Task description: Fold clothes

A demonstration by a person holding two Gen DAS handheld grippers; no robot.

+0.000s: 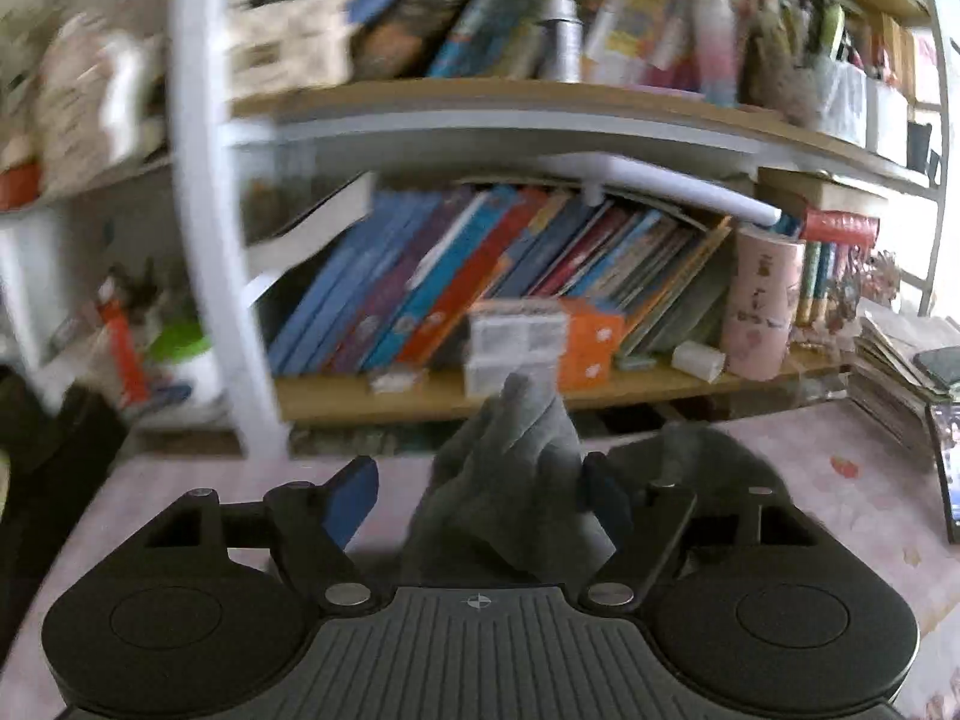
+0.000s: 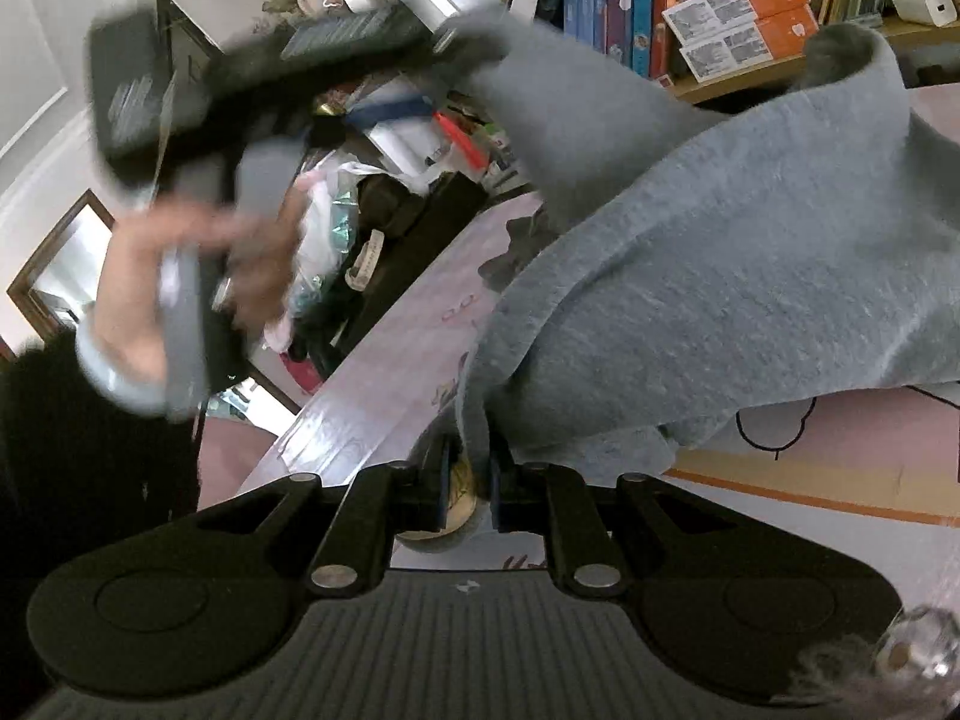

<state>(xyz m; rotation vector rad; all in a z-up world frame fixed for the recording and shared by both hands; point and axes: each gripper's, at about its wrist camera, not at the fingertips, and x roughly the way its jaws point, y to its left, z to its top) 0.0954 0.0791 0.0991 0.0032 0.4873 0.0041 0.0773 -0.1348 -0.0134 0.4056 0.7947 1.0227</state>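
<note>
The right gripper [image 2: 467,489] is pinching the grey knit garment's [image 2: 720,276] hem above the pink table [image 2: 384,360]. The left gripper [image 1: 477,495] is standing wide around a bunched fold; that fold is likely slipping free.

Fuzzy matt grey knit garment [image 2: 750,276]; glossy pink tablecloth [image 2: 384,372]; wooden shelf [image 1: 480,90].

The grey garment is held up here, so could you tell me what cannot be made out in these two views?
- Left wrist view: the grey garment sits between the left gripper fingers; contact is unclear, partly blurred.
- Right wrist view: the garment's right side is cut off by the frame edge.
- Right wrist view: the hand is motion-blurred.
- Right wrist view: the right gripper hides the pinched hem.
</note>
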